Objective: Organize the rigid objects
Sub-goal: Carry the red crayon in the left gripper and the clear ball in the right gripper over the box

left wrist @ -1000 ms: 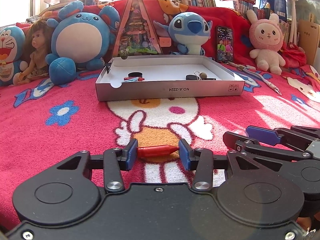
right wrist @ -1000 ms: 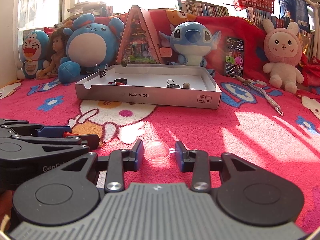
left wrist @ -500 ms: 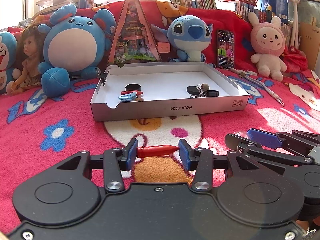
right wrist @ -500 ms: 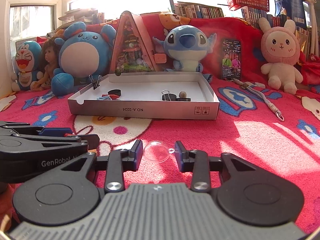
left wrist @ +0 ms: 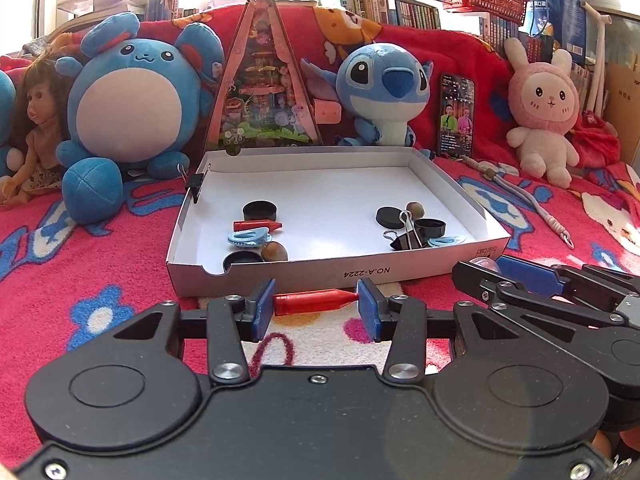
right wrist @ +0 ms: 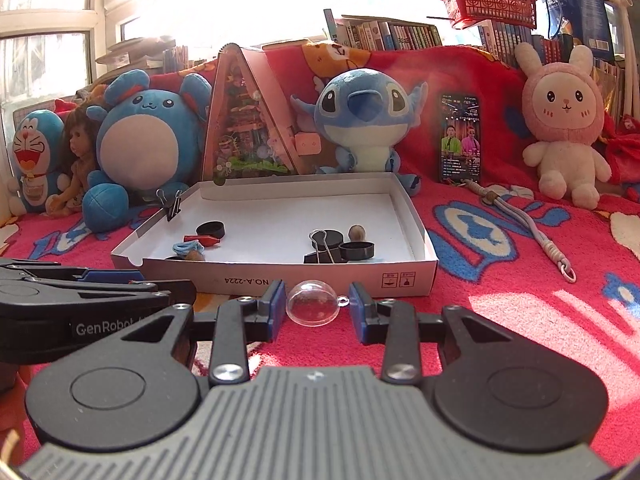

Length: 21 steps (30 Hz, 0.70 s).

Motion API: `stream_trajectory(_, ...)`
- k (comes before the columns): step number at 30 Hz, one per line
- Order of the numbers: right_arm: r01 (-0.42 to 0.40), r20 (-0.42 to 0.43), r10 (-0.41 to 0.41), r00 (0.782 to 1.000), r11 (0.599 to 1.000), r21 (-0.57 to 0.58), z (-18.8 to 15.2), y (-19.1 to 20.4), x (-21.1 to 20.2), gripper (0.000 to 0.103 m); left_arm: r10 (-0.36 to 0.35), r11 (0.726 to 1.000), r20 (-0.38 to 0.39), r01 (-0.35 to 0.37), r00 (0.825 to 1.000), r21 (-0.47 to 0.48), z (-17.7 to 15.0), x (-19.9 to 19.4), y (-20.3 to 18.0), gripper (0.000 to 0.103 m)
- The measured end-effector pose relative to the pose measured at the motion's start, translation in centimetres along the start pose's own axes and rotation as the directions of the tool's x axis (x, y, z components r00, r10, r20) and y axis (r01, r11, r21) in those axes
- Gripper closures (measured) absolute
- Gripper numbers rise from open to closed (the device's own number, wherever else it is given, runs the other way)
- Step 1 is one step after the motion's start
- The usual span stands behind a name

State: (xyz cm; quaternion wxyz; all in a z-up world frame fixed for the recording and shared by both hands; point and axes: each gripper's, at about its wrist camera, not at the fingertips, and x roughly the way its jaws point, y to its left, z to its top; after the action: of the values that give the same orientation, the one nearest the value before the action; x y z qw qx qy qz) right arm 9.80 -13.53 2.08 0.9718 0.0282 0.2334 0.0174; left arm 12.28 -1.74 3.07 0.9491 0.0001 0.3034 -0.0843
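While several pieces lie in the white box [left wrist: 420, 270] | left gripper [left wrist: 316, 303] clenches red crayon [left wrist: 314, 302] | right gripper [right wrist: 317, 308] cradles clear dome [right wrist: 314, 307], grip uncertain | both undelivered

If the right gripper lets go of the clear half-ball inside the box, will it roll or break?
The clear dome looks thin and hollow, so it is probably light and could crack under a hard squeeze. Its round side may let it rock or slide on the smooth floor of the white box. The little loop on its edge may stop a long roll.
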Motion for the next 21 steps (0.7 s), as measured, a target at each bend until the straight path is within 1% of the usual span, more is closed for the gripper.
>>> stream_trajectory(10, 0.006, -0.010, -0.005, 1.000, 0.999, 0.035, 2.3, -1.3, 2.0, 0.062, -0.017, 0.999, 0.003, 0.017, 1.000, -0.038, 3.1, 1.9, 1.1, 0.061)
stream_trajectory(14, 0.006, -0.025, -0.005, 1.000, 0.998, 0.055, 3.4, -2.0, 3.2, 0.062, 0.000, 0.999, 0.012, 0.000, 1.000, -0.048, 4.6, 2.9, 1.8, 0.061)
stream_trajectory(18, -0.006, -0.049, 0.009, 0.999, 0.997, 0.079, 4.6, -2.7, 4.5, 0.062, -0.004, 0.997, -0.013, 0.003, 1.000, -0.082, 6.2, 4.1, 2.9, 0.061)
stream_trajectory(21, -0.008, -0.059, 0.013, 0.998, 0.996, 0.088, 5.5, -3.1, 5.4, 0.062, 0.007, 0.997, -0.023, -0.009, 1.000, -0.075, 7.2, 5.2, 3.2, 0.061)
